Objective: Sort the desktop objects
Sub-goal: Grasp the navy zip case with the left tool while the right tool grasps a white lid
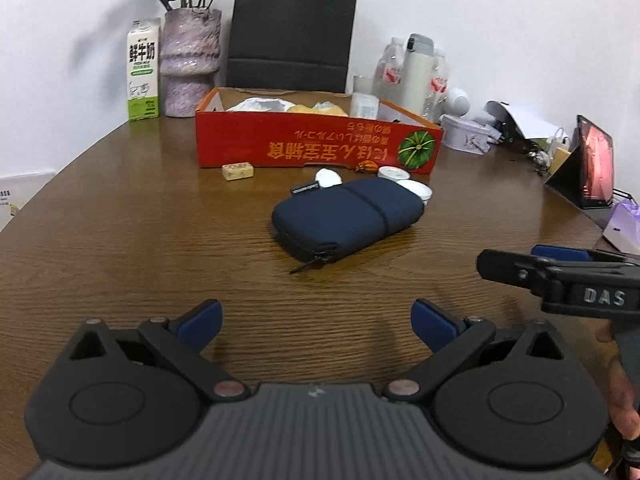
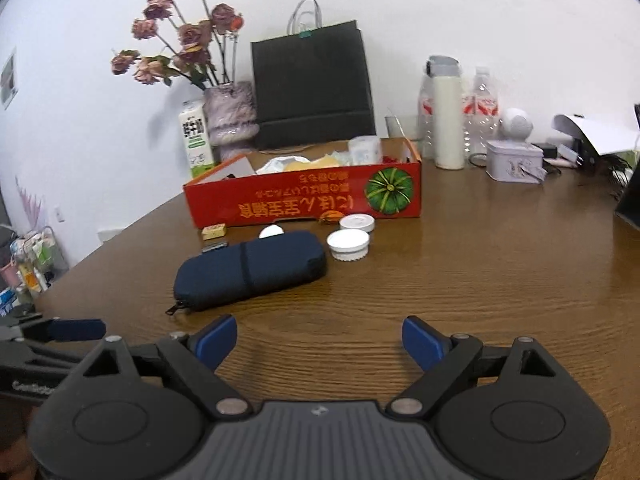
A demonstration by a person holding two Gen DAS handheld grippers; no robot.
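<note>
The left gripper [image 1: 316, 326] hangs low over the wooden table [image 1: 120, 248] with its jaws spread wide, and nothing is between its blue pads [image 1: 200, 326]. The right gripper [image 2: 320, 344] is also wide open and empty; its pads [image 2: 422, 344] stand apart above the bare wood. In the left wrist view the right gripper comes in from the right edge, with a part of the person's hand [image 1: 618, 360] below it.

The landmark is the dark blue zip pouch [image 2: 250, 270], which lies flat on the table in front of both grippers and apart from them, with its zipper pull toward the cameras. Just behind the pouch lie a small black flat piece [image 2: 215, 246] and a small white round thing [image 2: 271, 232]. Just beside the far right end of the pouch stand two white round lids [image 2: 348, 244], one behind the other. A small beige block [image 2: 215, 231] lies behind the pouch on the left.

Farther behind the pouch stands an open red cardboard box [image 2: 304, 198] with a green pumpkin picture, and some pale packets lie in it. A small orange thing [image 2: 330, 216] rests against the front wall of the box. Behind the box are a milk carton [image 2: 196, 140], a purple vase [image 2: 232, 118] with dried roses, a black paper bag [image 2: 312, 88], a white flask [image 2: 448, 120] and clear bottles [image 2: 482, 114]. A pale tin [image 2: 514, 160] stands far to the right of the pouch.
</note>
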